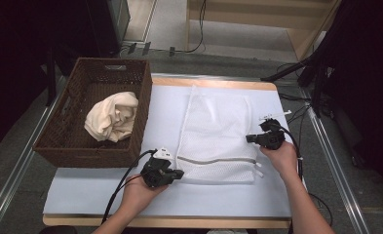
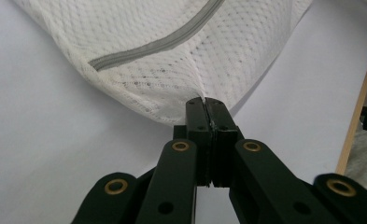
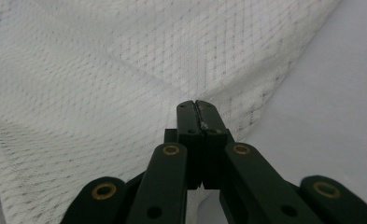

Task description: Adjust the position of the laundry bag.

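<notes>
mesh bag (image 1: pixel 217 136) lies flat on the white table (image 1: pixel 82 190), just beside a brown basket (image 1: pixel 77 146) with a cream cloth (image 1: pixel 112 116) in it. from the high view you can see all of this at once. the left gripper (image 1: pixel 177 173) is at the bag's near left corner, and the right gripper (image 1: pixel 250 138) is at the bag's right edge. a hand holds each one.

from the left gripper view you see the bag (image 2: pixel 181 51) up close, with its little holes and its grey zipper (image 2: pixel 158 44), which runs in a curve. the left gripper (image 2: pixel 204 100) has its jaws pressed together, and the edge of the bag is pinched between the tips. the bag's corner is lifted a bit off the table (image 2: pixel 45 140).

from the right gripper view the net of the bag (image 3: pixel 102 70) spreads wide in front. the right gripper (image 3: pixel 196 103) is squeezed tight too, and the bag's edge is caught at its tips. bare table (image 3: pixel 340 116) shows at the right.
</notes>
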